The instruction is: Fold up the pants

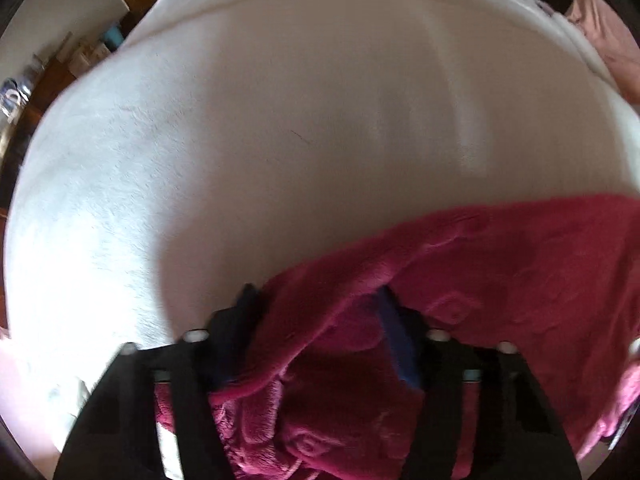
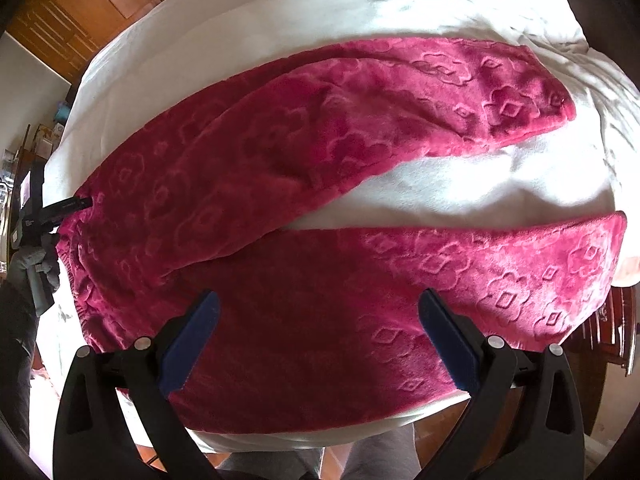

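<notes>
Lying flat, magenta fleece pants (image 2: 280,168), legs splayed

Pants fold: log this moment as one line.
left gripper: shut on pants waistband | right gripper: open above near leg | legs: spread apart on white blanket | fold: not started

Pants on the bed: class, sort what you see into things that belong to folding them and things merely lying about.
Belongs to the job:
pink fleece pants
left gripper, waistband fabric bunched between its fingers
right gripper, open over the near leg
white bed cover

Lying about:
shelf clutter
pink cloth
</notes>
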`<state>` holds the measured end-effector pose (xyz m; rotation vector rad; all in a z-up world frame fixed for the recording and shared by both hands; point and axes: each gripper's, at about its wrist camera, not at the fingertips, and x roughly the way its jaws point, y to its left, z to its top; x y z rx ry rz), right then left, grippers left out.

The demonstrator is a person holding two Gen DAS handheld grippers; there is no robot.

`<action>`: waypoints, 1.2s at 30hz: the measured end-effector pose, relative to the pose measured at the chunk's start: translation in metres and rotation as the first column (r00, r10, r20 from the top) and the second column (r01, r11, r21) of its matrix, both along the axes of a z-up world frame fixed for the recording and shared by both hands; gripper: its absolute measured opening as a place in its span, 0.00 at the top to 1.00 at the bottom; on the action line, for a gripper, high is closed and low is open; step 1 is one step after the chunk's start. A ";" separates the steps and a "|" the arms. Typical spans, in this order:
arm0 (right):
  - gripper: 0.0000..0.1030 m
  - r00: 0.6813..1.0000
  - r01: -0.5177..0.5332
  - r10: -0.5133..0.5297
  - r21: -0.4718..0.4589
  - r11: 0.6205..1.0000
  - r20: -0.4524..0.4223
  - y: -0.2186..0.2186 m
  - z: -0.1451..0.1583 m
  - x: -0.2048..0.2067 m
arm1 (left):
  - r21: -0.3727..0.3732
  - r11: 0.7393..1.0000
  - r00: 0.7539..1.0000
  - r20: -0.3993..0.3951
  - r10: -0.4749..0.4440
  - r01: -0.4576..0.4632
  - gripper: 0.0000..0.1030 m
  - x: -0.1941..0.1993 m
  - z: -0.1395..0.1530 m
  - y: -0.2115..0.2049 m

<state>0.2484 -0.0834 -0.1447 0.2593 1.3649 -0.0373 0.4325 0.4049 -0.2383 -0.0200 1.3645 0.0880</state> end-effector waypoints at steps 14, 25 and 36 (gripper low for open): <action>0.03 0.983 0.125 -0.093 -0.210 0.970 0.158 -0.157 0.007 0.146 | -0.034 0.994 0.993 0.044 0.107 -0.106 0.91 -0.068 0.057 0.033; 0.03 0.969 -0.222 0.243 -0.282 0.933 0.039 -0.256 -0.054 0.274 | 0.037 0.977 0.977 0.045 0.208 -0.209 0.91 -0.080 0.080 0.030; 0.23 0.965 -0.256 0.241 -0.166 0.952 -0.106 -0.313 -0.110 0.275 | 0.116 0.963 0.970 0.017 0.242 -0.242 0.91 -0.046 0.086 0.008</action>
